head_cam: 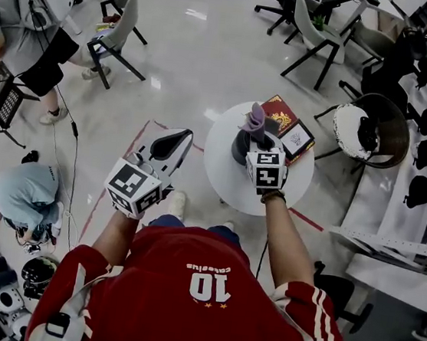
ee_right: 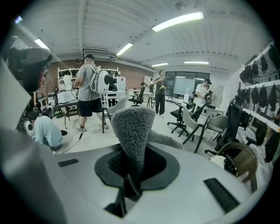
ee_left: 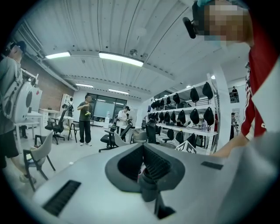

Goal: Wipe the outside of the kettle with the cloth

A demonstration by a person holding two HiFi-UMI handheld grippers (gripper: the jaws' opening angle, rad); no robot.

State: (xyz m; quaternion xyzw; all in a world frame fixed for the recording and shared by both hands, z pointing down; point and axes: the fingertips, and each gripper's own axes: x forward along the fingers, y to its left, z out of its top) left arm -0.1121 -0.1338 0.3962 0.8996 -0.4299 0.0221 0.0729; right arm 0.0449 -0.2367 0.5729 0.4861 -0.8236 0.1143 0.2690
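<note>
Right gripper pinches the cloth at the kettle. Left gripper, jaws pressed together, empty, hangs aside. A hard wipe could shove the unsteadied kettle across the table.

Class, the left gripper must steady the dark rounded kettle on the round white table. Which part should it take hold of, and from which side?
Probably the dark kettle's exposed left flank, coming in from the person's left over the round white table's bare edge. The right gripper, shut on the fuzzy purple-grey cloth, covers its top and right; no handle shows.
</note>
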